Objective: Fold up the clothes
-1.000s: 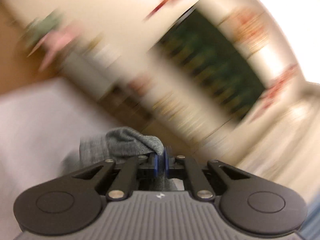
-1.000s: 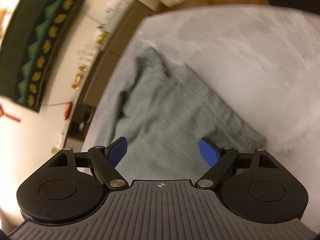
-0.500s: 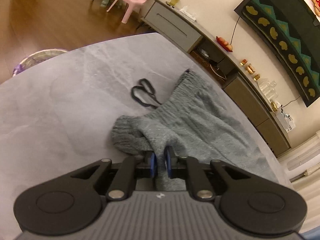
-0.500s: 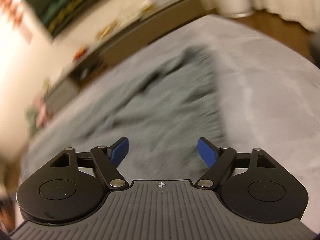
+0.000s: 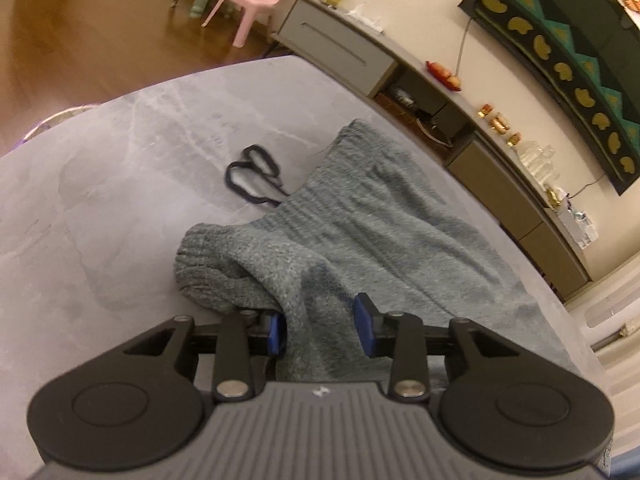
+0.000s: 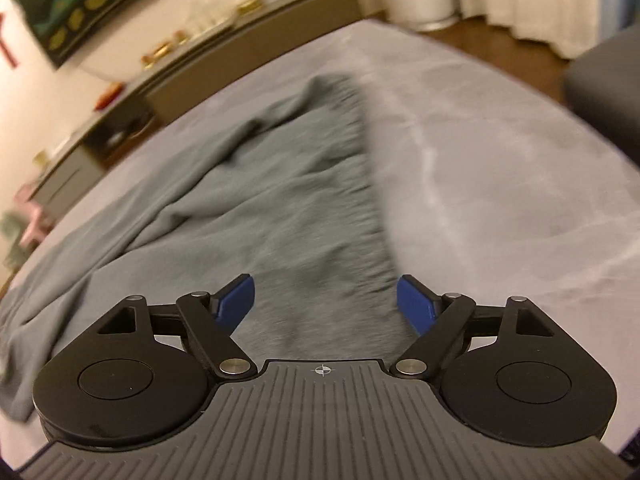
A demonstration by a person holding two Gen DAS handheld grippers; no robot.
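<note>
The left tool [image 5: 320,324] is opening, grey sweater [image 5: 360,232] fabric loose between its pads on the counter [image 5: 120,168]; the right tool [image 6: 326,300] spreads wider above it.

Surface [image 5: 120,184] – grey, marbled with pale veins, rounded edge in both views. Lying on it: a grey knit garment [image 5: 360,232], spread out and rumpled, ribbed cuff end bunched near the camera in the left view. Black scissors [image 5: 252,180] flat on the surface, handles clear – blade end runs under the garment's edge. Right view blurred; same garment [image 6: 280,200] across the surface [image 6: 500,160].
</note>
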